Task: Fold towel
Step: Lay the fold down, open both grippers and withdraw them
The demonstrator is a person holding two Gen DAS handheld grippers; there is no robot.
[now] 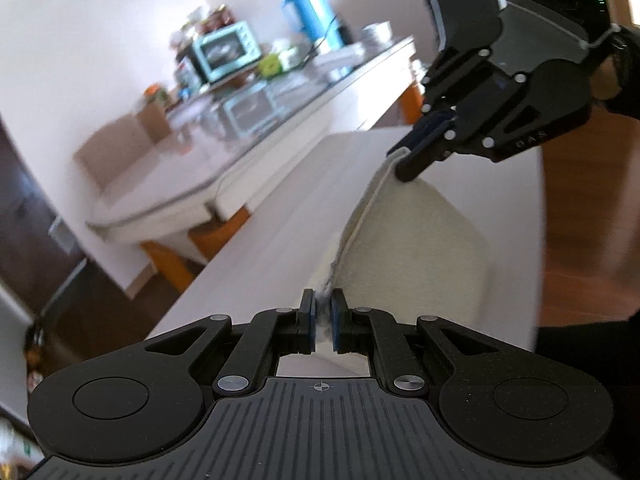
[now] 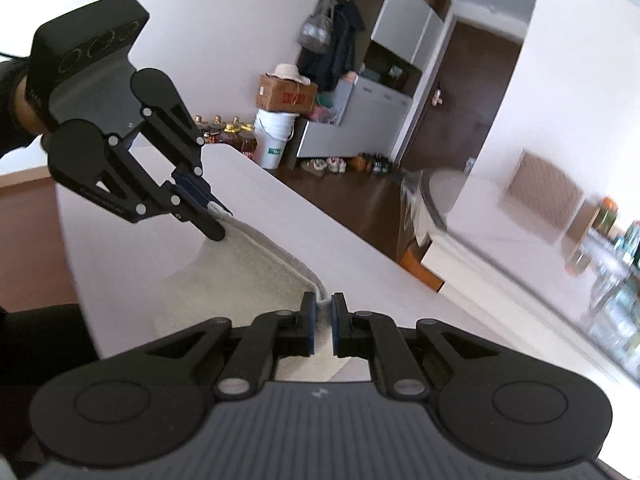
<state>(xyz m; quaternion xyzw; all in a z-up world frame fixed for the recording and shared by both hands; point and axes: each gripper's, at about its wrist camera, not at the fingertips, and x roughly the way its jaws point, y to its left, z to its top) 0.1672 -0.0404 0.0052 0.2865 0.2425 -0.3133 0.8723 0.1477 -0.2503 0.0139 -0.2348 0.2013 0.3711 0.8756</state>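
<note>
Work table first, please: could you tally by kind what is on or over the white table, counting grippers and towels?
Grippers: 2, the left gripper and right gripper, each shut on a corner of the towel.
Towels: 1, the cream towel, lifted along one edge above the white table.
Total: 3

Lived-in home dining area: toaster oven [image 1: 226, 54] on cluttered sideboard, hung coats [image 2: 340, 46], shoes [image 2: 324, 166] by door.
</note>
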